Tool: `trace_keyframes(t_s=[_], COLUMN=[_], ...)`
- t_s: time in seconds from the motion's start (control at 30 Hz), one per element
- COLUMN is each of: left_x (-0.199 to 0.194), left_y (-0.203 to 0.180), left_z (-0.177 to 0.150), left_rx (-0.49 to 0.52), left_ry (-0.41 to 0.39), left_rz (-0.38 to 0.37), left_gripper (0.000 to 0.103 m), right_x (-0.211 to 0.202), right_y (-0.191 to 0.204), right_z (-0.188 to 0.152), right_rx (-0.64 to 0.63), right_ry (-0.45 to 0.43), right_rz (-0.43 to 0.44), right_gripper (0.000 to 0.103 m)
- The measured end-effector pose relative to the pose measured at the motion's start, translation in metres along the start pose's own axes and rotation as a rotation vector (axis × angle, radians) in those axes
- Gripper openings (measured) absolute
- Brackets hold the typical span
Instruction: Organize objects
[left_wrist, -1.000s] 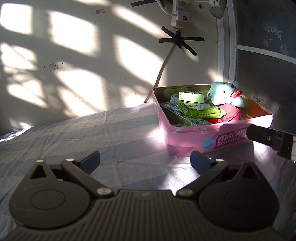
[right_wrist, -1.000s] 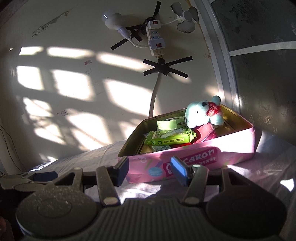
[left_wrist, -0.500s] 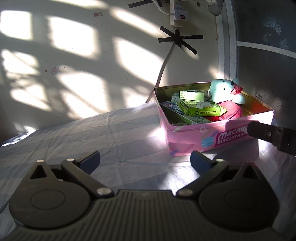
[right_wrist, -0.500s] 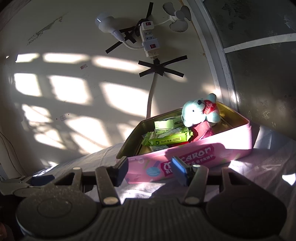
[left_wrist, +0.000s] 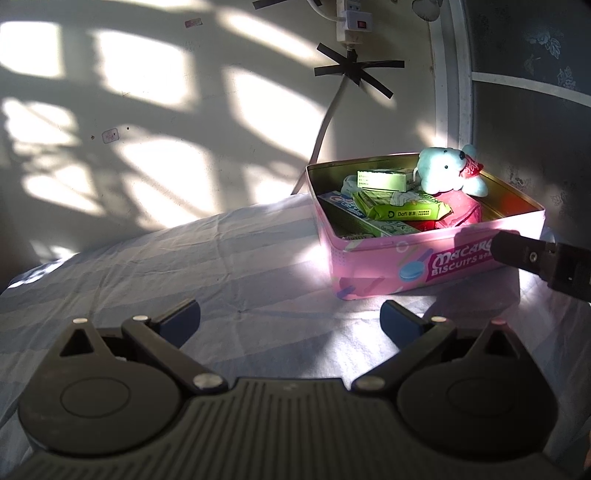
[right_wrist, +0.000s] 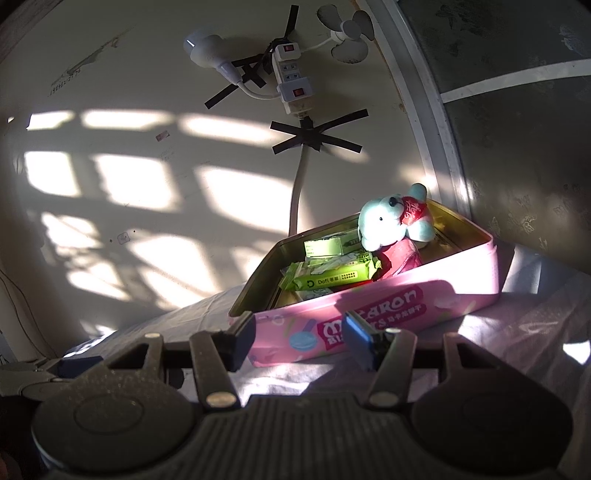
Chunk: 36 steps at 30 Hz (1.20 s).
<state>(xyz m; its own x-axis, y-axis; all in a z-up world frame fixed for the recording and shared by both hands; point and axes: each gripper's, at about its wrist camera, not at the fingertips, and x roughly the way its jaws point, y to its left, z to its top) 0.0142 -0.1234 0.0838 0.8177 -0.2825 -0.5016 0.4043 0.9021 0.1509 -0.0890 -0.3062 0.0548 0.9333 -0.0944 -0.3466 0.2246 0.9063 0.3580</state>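
Toothpaste box (left_wrist: 364, 216) (half buried) lies under green packet (left_wrist: 406, 212).

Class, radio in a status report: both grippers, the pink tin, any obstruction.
Left gripper open, empty. Right gripper open, empty, close to the pink macaron biscuit tin. Tin full: white plush bear on top, green packets beneath. Nothing blocking.

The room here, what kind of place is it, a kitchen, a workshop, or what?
Probably a bedroom at home: a wrinkled striped sheet covers the surface, a power strip is taped to the wall, and a pink biscuit tin holds a plush toy.
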Motion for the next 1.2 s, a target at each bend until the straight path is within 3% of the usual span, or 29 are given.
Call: trace_keyframes(t_s=[0.23,1.2], left_x=[-0.002,0.012], left_y=[-0.006,-0.009], left_z=[0.0,-0.005], left_rx=[0.039,0.009], left_ry=[0.001,0.122], left_rz=[0.04,-0.026], left_gripper=[0.103,0.103], right_x=[0.0,0.007], right_y=[0.0,-0.004], right_z=[0.0,-0.003], right_rx=[0.002,0.007], right_ry=[0.002,0.027], right_rz=[-0.001,-0.003], right_gripper=[0.054,0.054])
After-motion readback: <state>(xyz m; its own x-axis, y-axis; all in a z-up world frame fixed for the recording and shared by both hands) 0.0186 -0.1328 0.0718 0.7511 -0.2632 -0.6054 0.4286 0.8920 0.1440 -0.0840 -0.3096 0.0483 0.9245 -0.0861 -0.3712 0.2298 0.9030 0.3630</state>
